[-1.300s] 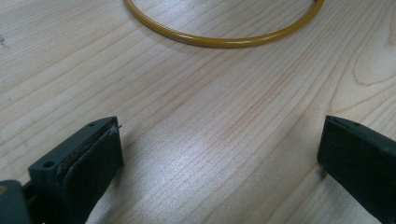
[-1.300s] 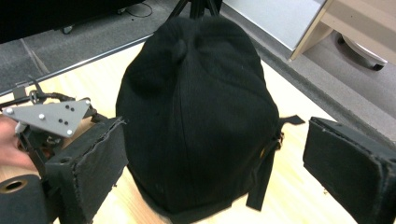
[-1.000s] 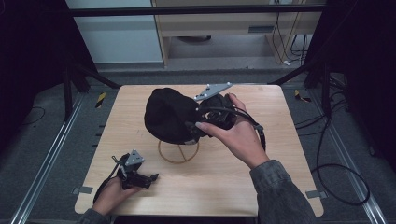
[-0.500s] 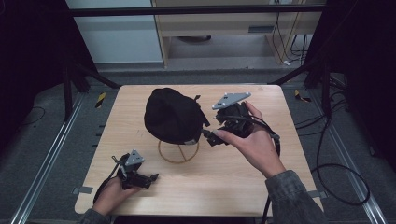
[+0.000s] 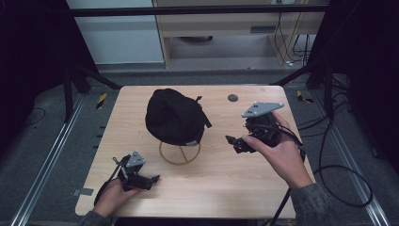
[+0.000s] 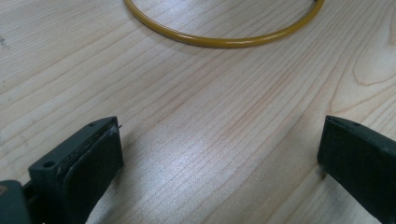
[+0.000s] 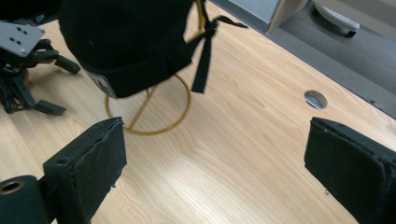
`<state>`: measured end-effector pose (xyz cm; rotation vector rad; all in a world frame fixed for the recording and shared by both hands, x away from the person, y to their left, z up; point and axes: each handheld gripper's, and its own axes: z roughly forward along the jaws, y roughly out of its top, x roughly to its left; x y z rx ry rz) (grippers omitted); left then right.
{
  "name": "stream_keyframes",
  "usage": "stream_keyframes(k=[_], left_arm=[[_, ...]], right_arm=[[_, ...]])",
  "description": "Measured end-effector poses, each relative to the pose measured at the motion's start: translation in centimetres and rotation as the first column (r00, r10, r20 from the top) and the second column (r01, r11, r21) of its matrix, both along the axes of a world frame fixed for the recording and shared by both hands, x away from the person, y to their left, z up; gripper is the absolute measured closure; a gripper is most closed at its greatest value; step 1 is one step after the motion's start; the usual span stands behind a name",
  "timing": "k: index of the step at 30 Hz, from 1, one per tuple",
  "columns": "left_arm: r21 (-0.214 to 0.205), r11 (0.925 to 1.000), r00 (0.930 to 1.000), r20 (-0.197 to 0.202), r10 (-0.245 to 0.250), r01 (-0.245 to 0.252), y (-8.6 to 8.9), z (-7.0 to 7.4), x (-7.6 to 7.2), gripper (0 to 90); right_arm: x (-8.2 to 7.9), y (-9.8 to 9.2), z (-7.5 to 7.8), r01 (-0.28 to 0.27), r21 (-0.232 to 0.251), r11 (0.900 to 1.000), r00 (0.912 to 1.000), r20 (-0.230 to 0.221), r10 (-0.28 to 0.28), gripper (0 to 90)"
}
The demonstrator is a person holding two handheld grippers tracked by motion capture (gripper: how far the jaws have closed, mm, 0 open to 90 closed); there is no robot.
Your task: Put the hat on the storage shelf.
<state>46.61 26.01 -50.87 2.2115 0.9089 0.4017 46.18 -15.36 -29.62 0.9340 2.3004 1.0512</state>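
Black cap (image 5: 173,117): on yellow wire stand (image 5: 179,153), mid-bench (image 5: 244,188) | right gripper (image 5: 234,143): jaws spread, empty, right of cap | left gripper (image 5: 151,181): jaws spread, empty, near front-left edge.

A black cap (image 5: 173,117) sits on a thin yellow wire stand (image 5: 179,153) near the middle of the table, a little toward twelve o'clock. The cap is soft, dark fabric, rounded on top, and it covers the upper part of the stand. A black strap (image 7: 204,56) hangs loose from its side at about three o'clock, dangling down past the cap's lower edge. A small pale label (image 7: 100,83) shows at the hem. Below the cap, at six o'clock, the stand's round base ring (image 6: 224,41) lies flat on the wood, with slanted wire struts rising from it into the cap.
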Motion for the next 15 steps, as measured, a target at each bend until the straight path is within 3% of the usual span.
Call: stream_keyframes(k=[8,15], left_arm=[[-0.001,1.0,1.0,0.0,0.001,-0.001,0.0,0.0,0.0,0.0],[0.0,1.0,1.0,0.0,0.0,0.0,0.0,0.0,0.0,0.0]], right_arm=[[-0.6,-3.1,-1.2,0.073,0.048,0.9962,0.9973,-0.01,-0.073,6.4],[-0.8,-4.5,-2.2,0.114,0.047,0.9923,0.9934,-0.016,-0.114,7.1]])
